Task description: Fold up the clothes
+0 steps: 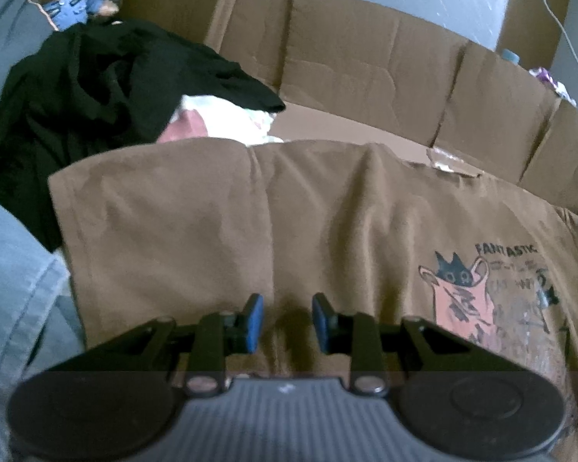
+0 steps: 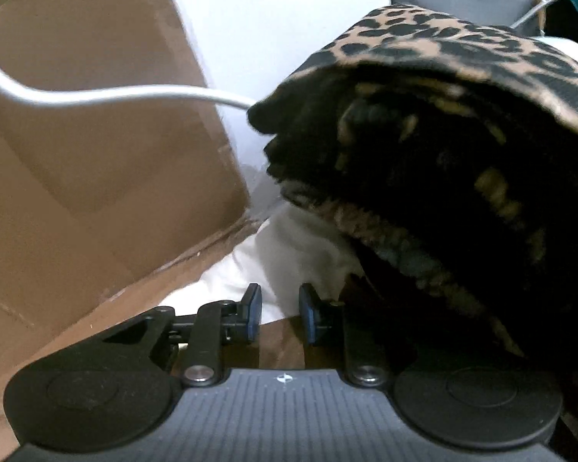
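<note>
Brown cotton filled the left wrist view: the T-shirt (image 1: 250,231) lay spread on flattened cardboard (image 1: 366,69), long axis running left to right, printed chest to the right. It lay directly under and ahead of the left claw (image 1: 287,321), released, nothing between its pads. The right claw (image 2: 280,313), likewise released, faced a leopard-print garment (image 2: 443,115) instead, so the left looked nearer.

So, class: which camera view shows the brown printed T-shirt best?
The left wrist view: the brown T-shirt lies spread out there, its cartoon print visible. The right wrist view shows no recognisable part of it, mainly leopard-print fabric and cardboard.
</note>
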The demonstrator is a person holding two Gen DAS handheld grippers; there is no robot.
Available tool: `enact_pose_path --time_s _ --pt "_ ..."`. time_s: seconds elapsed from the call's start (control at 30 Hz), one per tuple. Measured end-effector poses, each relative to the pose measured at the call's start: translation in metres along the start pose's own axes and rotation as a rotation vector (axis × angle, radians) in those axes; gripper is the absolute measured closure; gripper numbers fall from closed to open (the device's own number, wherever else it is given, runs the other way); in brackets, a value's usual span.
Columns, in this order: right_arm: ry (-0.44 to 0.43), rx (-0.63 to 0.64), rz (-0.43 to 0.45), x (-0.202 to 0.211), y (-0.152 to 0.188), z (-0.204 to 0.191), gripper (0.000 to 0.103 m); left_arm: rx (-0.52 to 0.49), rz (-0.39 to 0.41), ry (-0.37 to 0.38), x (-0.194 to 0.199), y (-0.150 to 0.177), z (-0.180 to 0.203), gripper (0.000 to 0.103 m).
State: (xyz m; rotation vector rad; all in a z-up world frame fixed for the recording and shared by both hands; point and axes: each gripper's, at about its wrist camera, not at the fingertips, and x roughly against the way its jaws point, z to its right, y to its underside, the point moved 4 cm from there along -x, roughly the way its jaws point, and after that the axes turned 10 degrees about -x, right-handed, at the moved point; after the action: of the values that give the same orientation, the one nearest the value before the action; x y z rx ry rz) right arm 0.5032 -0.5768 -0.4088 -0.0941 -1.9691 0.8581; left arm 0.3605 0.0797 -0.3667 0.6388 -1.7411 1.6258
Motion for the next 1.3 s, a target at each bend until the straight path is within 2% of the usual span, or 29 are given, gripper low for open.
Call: enact_pose_path --time_s 0.13,0.27,0.37,0.53,0.6,0.67,0.77,0.83,0.87,1.0,1.07,1.1,1.2,1.3 --pt "-0.076 0.043 0.016 0.023 0.002 -0.011 0.071 -0.013 -0.003 0.018 -0.003 0.000 0.006 0.073" --pt "-0.127 0.057 -0.008 0.045 0.007 -0.015 0.068 0.000 0.014 0.012 0.002 0.000 0.002 0.073" --pt "-0.130 0.056 -0.041 0.062 0.013 -0.011 0.066 0.034 0.018 -0.005 0.003 0.000 -0.009 0.073" --pt "-0.080 0.101 -0.121 0.106 0.025 -0.012 0.064 0.149 0.020 -0.012 0.006 0.004 -0.030 0.073" --pt "-0.080 0.125 -0.147 0.121 0.034 -0.018 0.060 0.188 0.011 0.005 0.007 0.006 -0.029 0.073" --pt "-0.096 0.152 -0.194 0.136 0.040 -0.026 0.048 0.171 0.022 0.014 0.014 0.005 -0.021 0.073" --pt "-0.151 0.254 -0.275 0.171 0.043 -0.048 0.045 0.121 0.035 -0.011 0.023 0.003 -0.005 0.073" --pt "-0.170 0.355 -0.301 0.200 0.044 -0.063 0.043 0.159 0.038 -0.018 0.032 0.004 0.000 0.073" --pt "-0.178 0.400 -0.314 0.212 0.044 -0.070 0.039 0.180 0.040 -0.021 0.036 0.004 0.002 0.073" --pt "-0.236 0.567 -0.363 0.259 0.049 -0.095 0.026 0.144 0.007 -0.038 0.059 0.010 0.024 0.072" --pt "-0.279 0.620 -0.382 0.277 0.050 -0.110 0.021 0.136 -0.006 -0.011 0.071 0.012 0.032 0.070" --pt "-0.301 0.625 -0.406 0.283 0.049 -0.119 0.021 0.145 -0.009 0.001 0.078 0.011 0.035 0.070" --pt "-0.363 0.636 -0.450 0.311 0.045 -0.140 0.021 0.102 -0.007 -0.026 0.100 0.002 0.045 0.070" --pt "-0.437 0.767 -0.466 0.347 0.051 -0.159 0.021 0.086 0.016 -0.029 0.121 -0.012 0.054 0.070"
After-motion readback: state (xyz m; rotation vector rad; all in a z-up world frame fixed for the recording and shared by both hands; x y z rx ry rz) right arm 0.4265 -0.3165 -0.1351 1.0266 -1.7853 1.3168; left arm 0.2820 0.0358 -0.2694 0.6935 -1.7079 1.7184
